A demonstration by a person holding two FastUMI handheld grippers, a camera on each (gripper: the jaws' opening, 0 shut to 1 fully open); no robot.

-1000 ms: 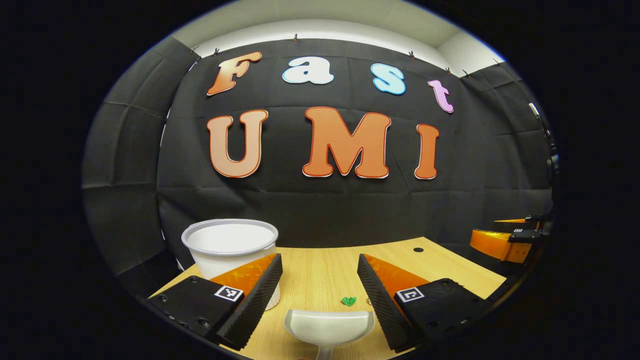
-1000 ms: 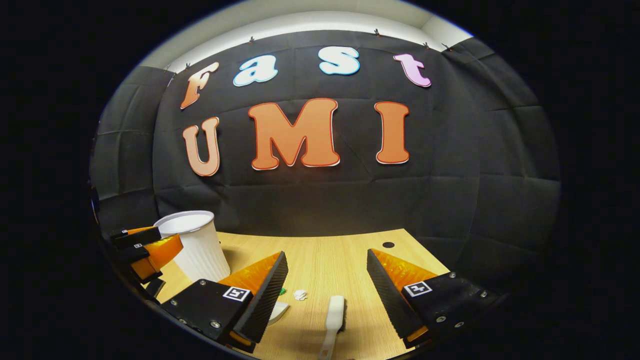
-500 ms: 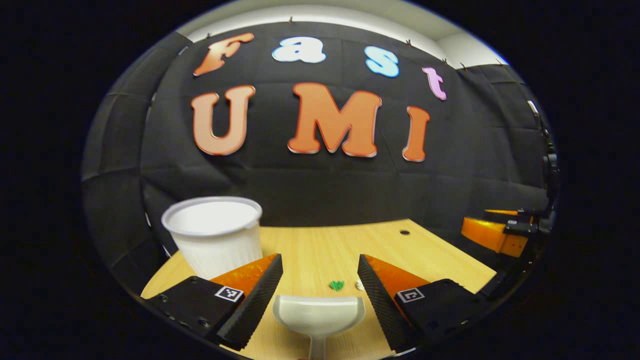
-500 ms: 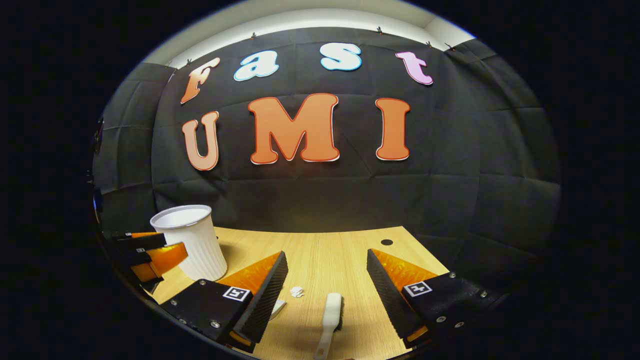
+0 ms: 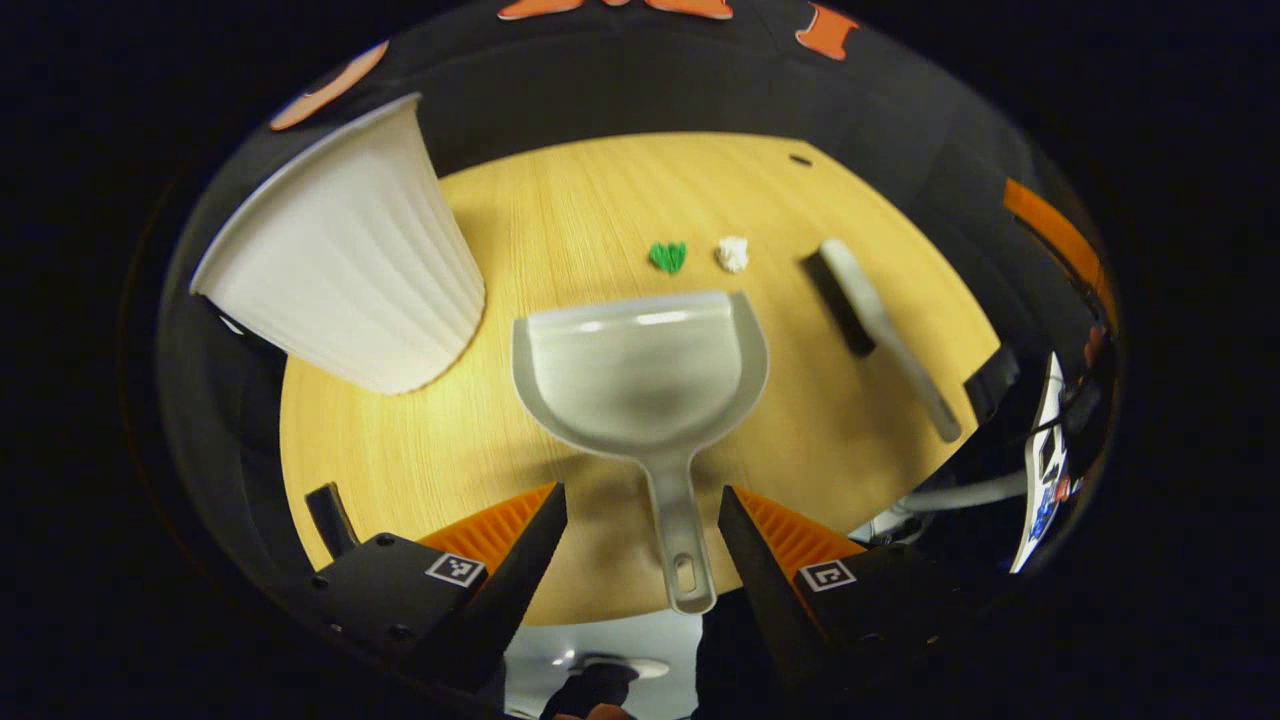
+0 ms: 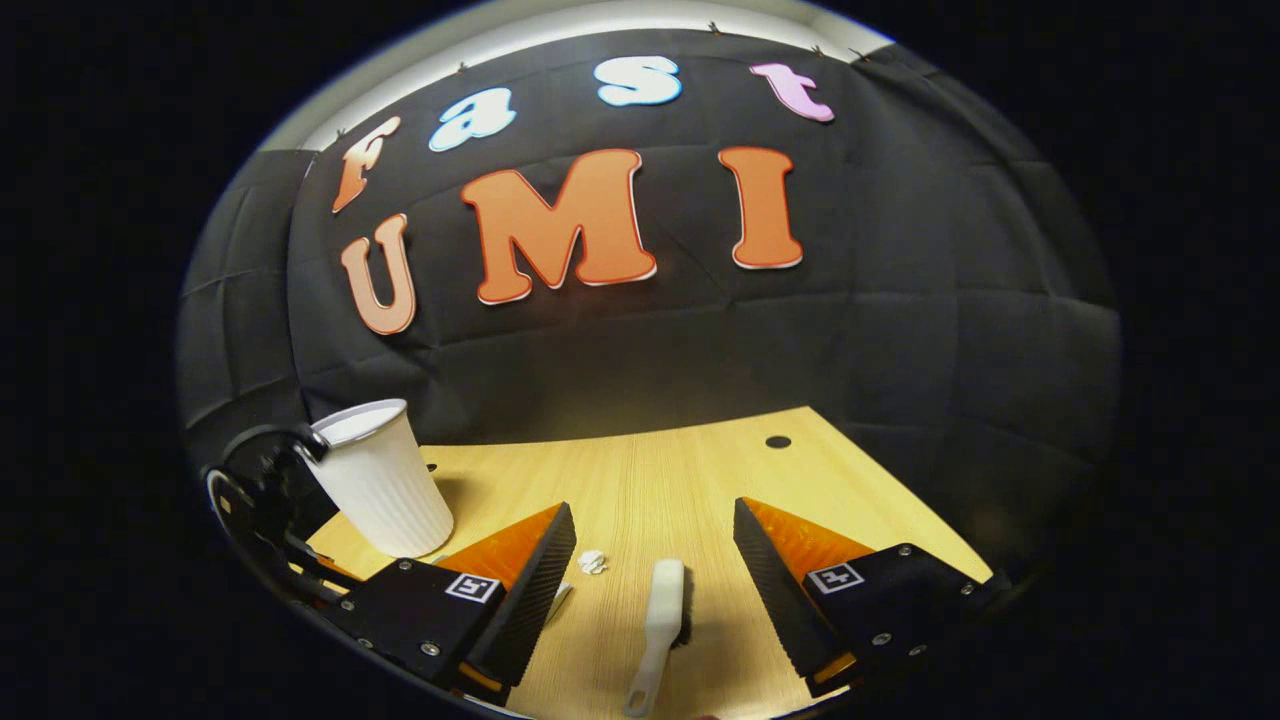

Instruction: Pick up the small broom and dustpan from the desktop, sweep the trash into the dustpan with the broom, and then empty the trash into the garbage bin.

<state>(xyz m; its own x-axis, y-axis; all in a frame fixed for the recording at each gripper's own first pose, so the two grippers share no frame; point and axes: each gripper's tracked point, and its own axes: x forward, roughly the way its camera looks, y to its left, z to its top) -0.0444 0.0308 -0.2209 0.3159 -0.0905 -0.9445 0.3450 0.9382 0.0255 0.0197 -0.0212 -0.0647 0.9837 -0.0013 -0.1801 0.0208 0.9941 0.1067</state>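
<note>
1. Left gripper view: the left gripper [image 5: 640, 520] looks steeply down at the wooden table [image 5: 400, 450], its fingers spread wide with nothing between the pads.
2. The dustpan [image 5: 645, 375] lies flat on the table just ahead, its handle running back into the gap between the two fingers without touching either.
3. Just past the dustpan's open edge lie a green scrap [image 5: 667, 256] and a white crumpled scrap [image 5: 733, 253], side by side and a little apart.
4. The broom [image 5: 880, 325] lies on the table to the right of the dustpan, bristle head farther away, handle pointing toward the table's near edge.
5. The white ribbed bin [image 5: 345, 260] stands to the left of the dustpan.
6. Right gripper view: the right gripper [image 6: 655, 560] is spread open and holds nothing, hanging low over the table [image 6: 700, 470].
7. The broom [image 6: 660, 625] lies between its fingers, clear of both.
8. The white scrap [image 6: 592, 562] sits just beside the broom's head, and the bin [image 6: 380, 490] stands far left.
</note>
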